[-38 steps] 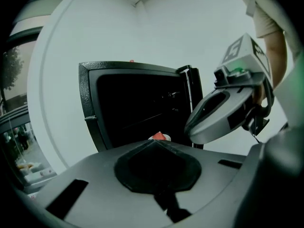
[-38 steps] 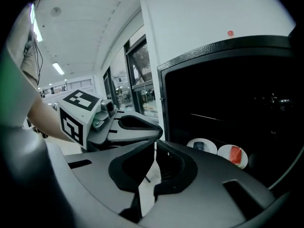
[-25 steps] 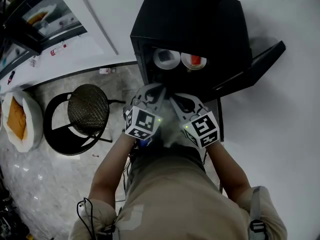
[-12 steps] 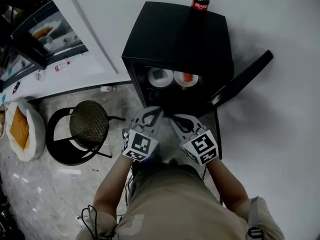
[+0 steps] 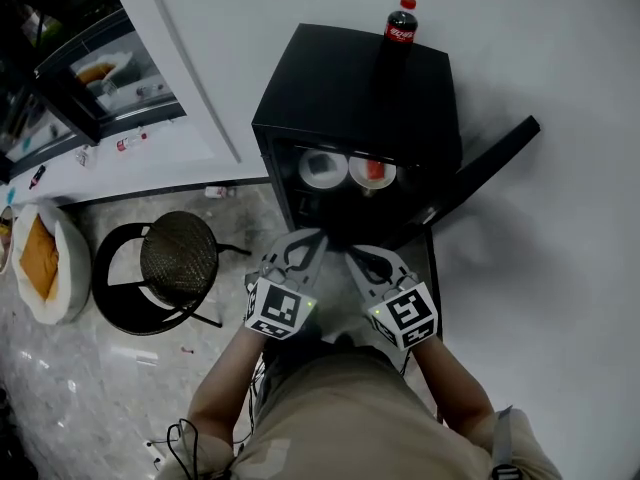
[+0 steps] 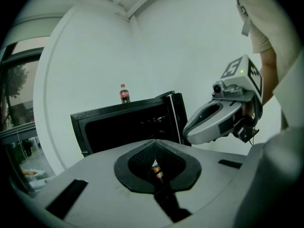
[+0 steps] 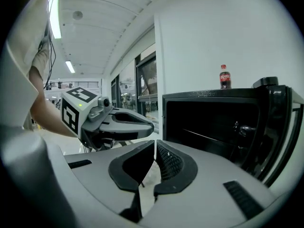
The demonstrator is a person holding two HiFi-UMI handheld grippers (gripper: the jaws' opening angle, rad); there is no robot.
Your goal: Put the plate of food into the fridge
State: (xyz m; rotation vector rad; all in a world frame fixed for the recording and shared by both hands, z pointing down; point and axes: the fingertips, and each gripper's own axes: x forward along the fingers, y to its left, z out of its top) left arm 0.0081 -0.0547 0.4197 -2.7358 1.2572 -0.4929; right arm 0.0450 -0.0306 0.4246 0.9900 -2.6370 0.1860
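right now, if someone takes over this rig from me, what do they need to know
Grippers: the left gripper and the right gripper are both shut and empty, held side by side just in front of the fridge opening.
Things: the small black cube fridge has its door swung open to the right. Two round white plates sit side by side on the shelf inside: the left plate and the right plate, which holds red food. A red-capped cola bottle stands on top of the fridge.
Done: the food plate appears to be in the fridge.
Left: probably only closing the door.
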